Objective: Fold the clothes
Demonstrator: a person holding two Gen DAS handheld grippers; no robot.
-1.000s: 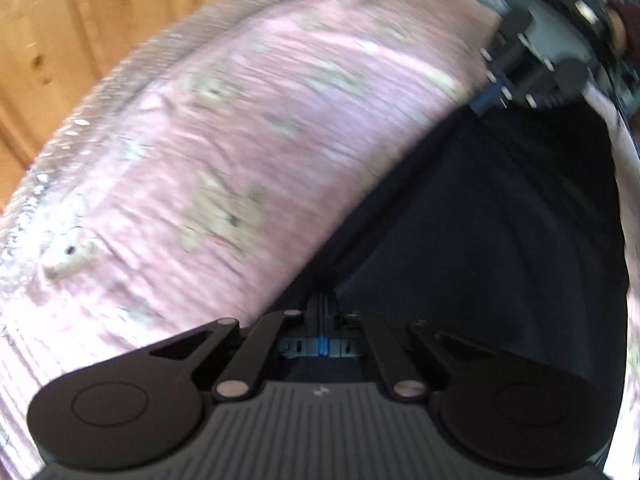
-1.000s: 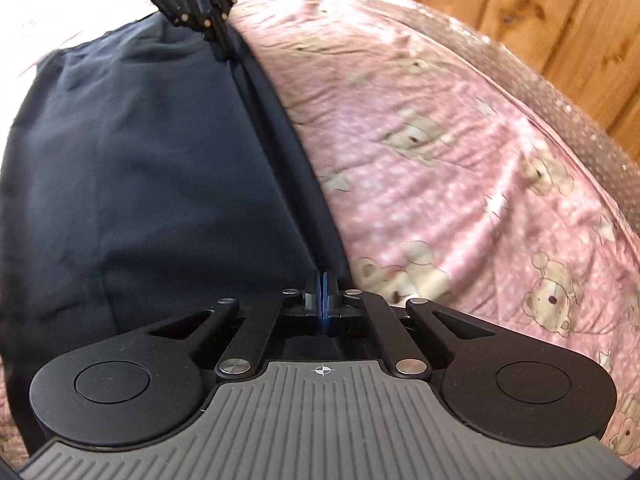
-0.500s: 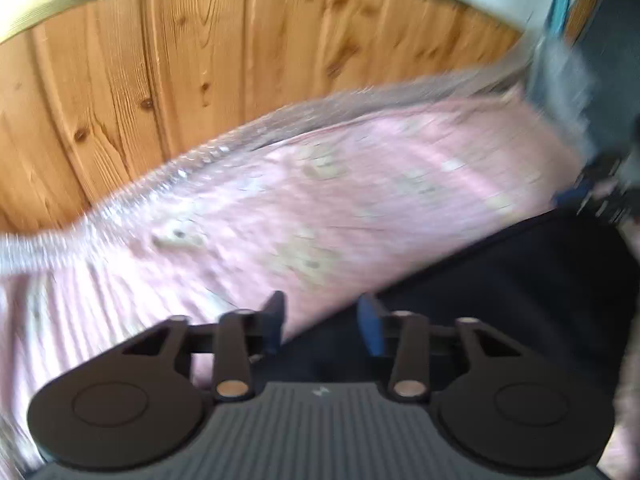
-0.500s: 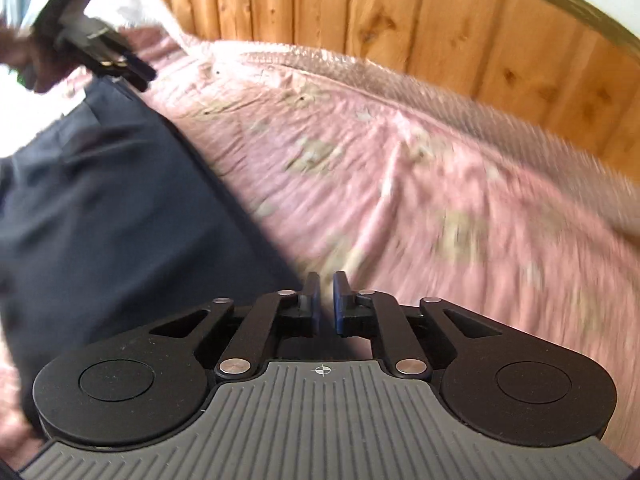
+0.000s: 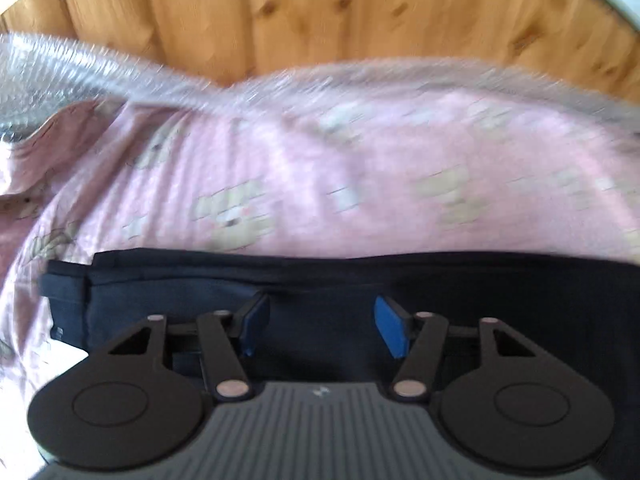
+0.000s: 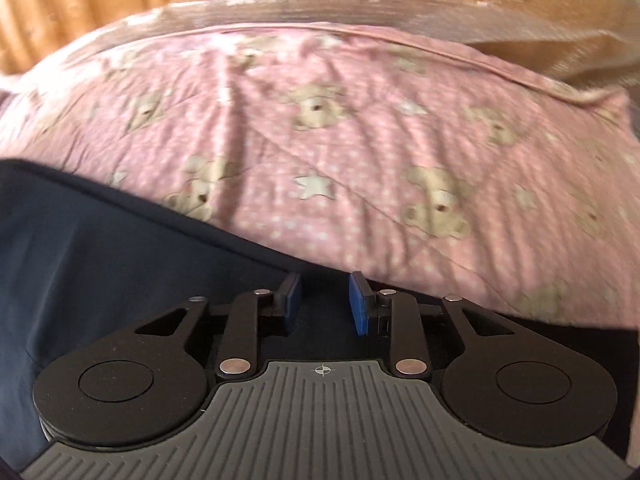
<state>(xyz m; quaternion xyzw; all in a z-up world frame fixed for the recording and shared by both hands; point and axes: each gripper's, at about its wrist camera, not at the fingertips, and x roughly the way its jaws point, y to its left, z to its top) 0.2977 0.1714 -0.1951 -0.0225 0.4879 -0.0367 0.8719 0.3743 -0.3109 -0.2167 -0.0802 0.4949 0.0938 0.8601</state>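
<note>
Left wrist view: dark navy garment [image 5: 320, 280] lies flat on the pink bear-print bedsheet [image 5: 320, 168], both grippers empty

The left gripper [image 5: 322, 326] has its jaws wide apart above the garment's straight far edge; the right gripper [image 6: 325, 304] has its jaws apart too, over the same cloth [image 6: 120, 248]. The fabric looks soft, light and limp, likely to sag and slide; the doubled edge or a corner [image 5: 68, 292] looks the surest place to pinch

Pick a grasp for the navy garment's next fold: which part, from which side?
Probably the far folded edge of the navy garment, where it meets the pink teddy-bear sheet. It runs straight and doubled. Come from the near side, over the cloth, with the open left tool and right tool.
</note>
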